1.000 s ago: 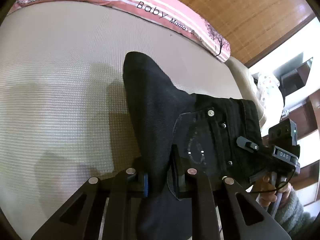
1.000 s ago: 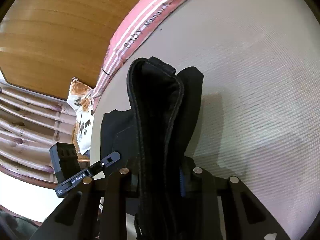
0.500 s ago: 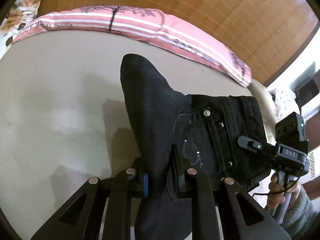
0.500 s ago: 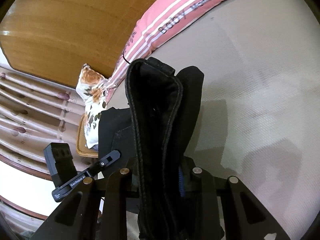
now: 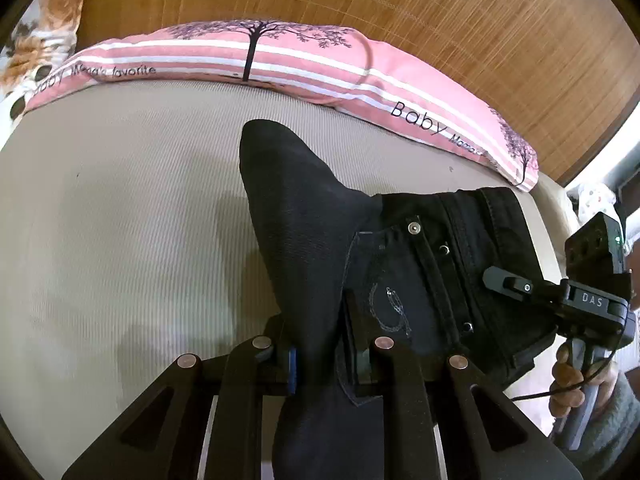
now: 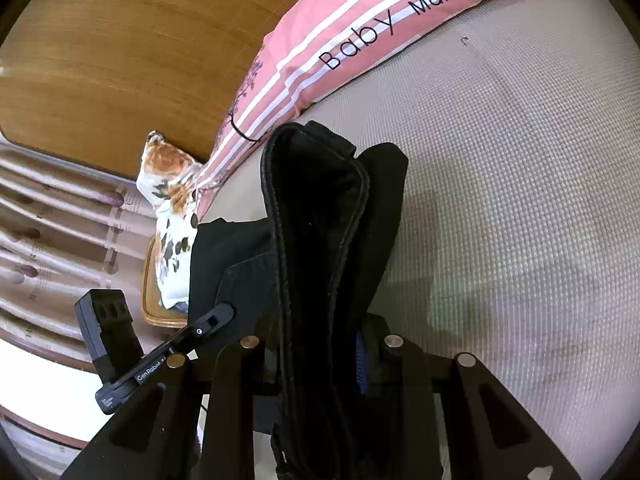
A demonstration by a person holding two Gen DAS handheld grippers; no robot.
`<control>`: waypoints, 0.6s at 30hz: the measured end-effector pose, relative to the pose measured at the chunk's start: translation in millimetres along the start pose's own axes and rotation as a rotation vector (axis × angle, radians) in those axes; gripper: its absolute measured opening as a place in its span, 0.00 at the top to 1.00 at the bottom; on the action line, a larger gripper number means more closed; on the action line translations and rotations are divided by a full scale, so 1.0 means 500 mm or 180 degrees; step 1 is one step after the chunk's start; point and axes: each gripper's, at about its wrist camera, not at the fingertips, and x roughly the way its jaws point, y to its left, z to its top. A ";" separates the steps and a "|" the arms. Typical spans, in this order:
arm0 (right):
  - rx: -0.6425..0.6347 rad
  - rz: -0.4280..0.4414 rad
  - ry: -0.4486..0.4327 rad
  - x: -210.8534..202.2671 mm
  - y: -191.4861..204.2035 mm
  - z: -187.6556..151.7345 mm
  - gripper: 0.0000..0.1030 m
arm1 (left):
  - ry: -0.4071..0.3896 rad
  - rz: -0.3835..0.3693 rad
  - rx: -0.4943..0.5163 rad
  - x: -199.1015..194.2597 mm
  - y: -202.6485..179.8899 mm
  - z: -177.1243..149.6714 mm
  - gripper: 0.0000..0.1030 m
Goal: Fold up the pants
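Bedding fills most of both views: a beige textured mattress (image 5: 120, 220) with a long pink-and-white striped pillow (image 5: 280, 60) along its far edge, against a woven bamboo wall panel (image 5: 440, 20). Above the mattress hang the black denim pants (image 5: 312, 240), lifted clear enough to throw a shadow on the cover, with a rounded fold of cloth pointing toward the pillow and the waistband, rivets and stitched pocket toward the right. The left gripper (image 5: 320, 356) is clamped on a thick bunch of the denim near the pocket. The right gripper (image 6: 320, 344) is likewise pinched on the doubled waistband edge, which stands up between its jaws in the right wrist view. Judging from this, the pants are being carried toward a laying-down spot, with the fold itself not yet finished. The main risk is that heavy denim slides out of a pinch holding several layers, letting one layer drop and skew the fold. Uneven height between the two grips could also twist the waistband, so the legs land misaligned on the mattress.
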 end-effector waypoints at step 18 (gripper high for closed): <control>-0.0775 -0.1284 -0.0173 -0.003 0.013 -0.058 0.43 | -0.0091 0.0767 0.0275 0.046 0.001 -0.060 0.52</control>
